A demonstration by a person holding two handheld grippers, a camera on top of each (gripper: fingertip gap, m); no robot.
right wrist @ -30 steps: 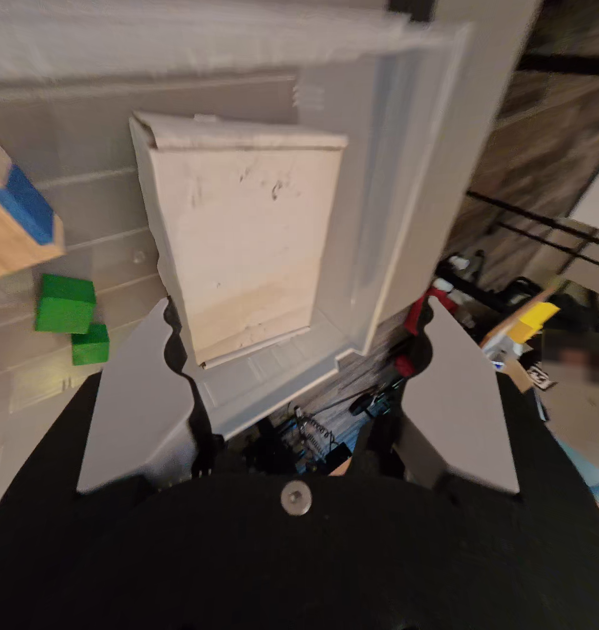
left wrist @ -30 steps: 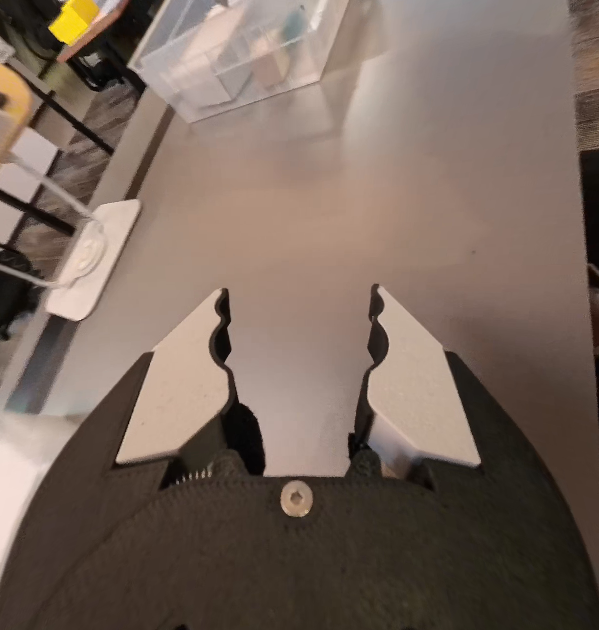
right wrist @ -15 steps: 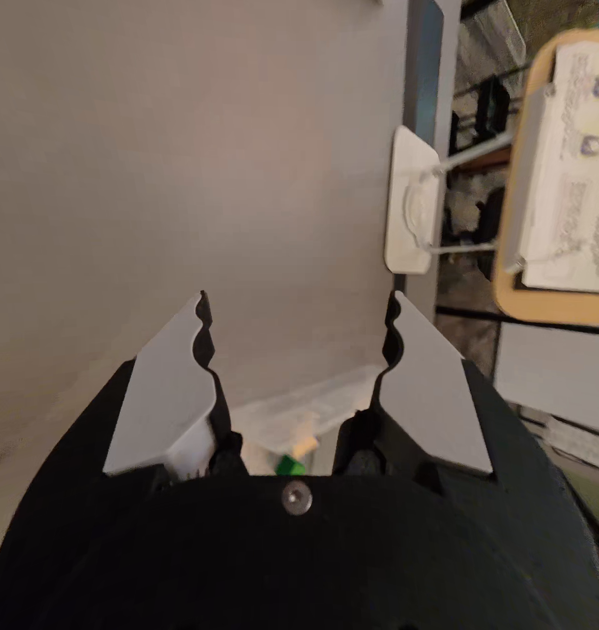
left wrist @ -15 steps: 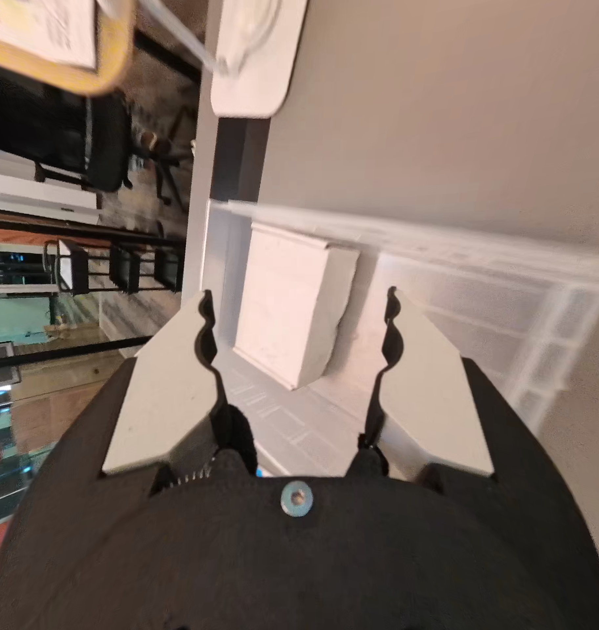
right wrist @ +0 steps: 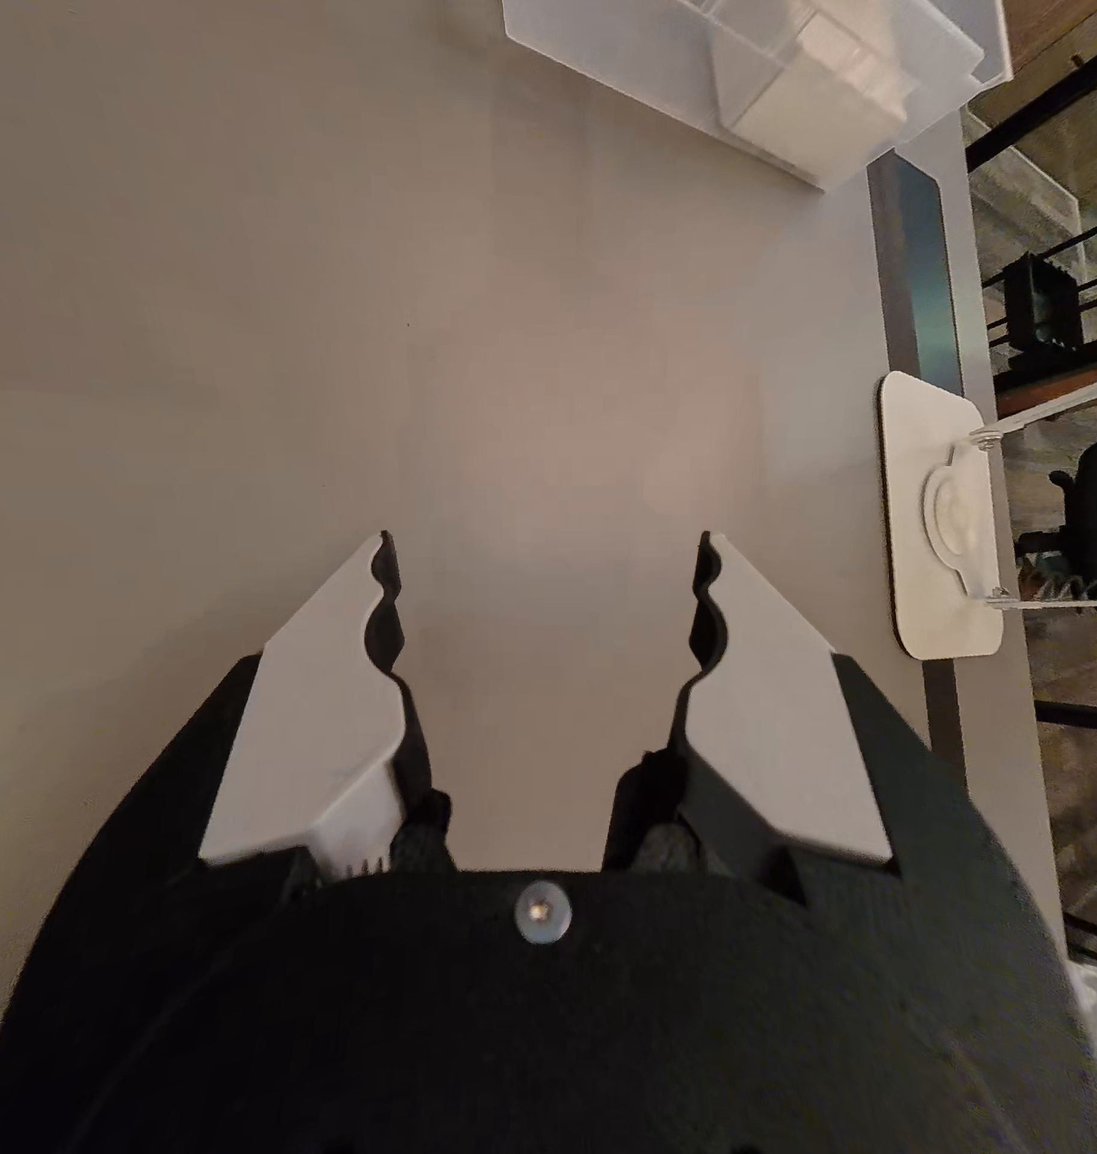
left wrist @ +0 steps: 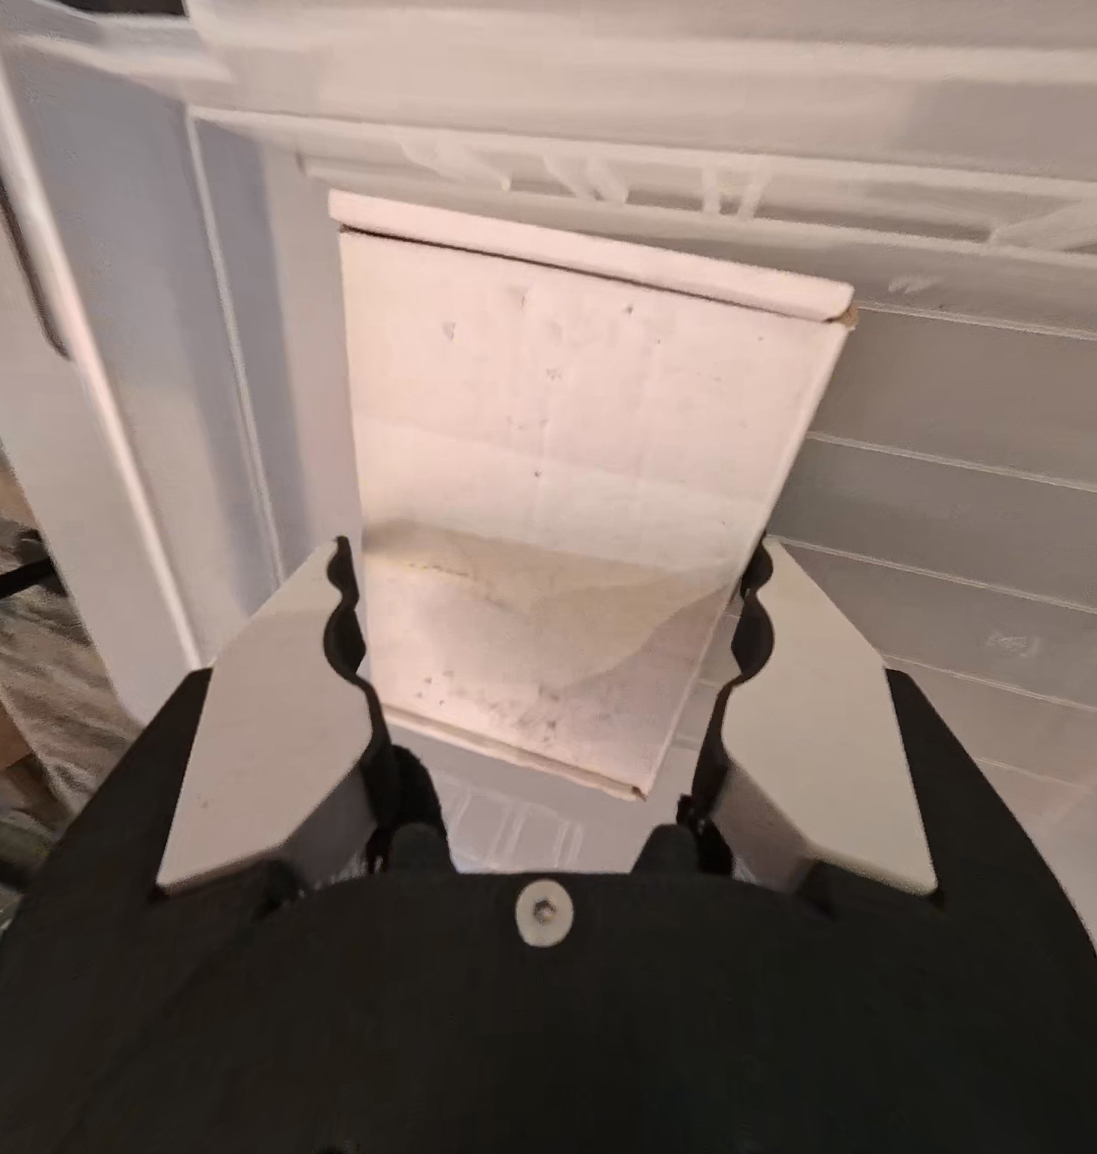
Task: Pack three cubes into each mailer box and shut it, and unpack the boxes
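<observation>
No writing, label, brand, number or sign could be read on anything in either view.

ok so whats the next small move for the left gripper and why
Probably ease the left gripper forward and close on the white mailer box: its jaws are open, the shut box in the clear bin lies right between them, not yet gripped. The right gripper is open over bare table.

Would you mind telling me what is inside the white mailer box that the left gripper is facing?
Its contents cannot be seen: the white mailer box lies with its lid shut in the clear plastic bin, so only scuffed cardboard shows. The left gripper is open, nothing held.
</observation>
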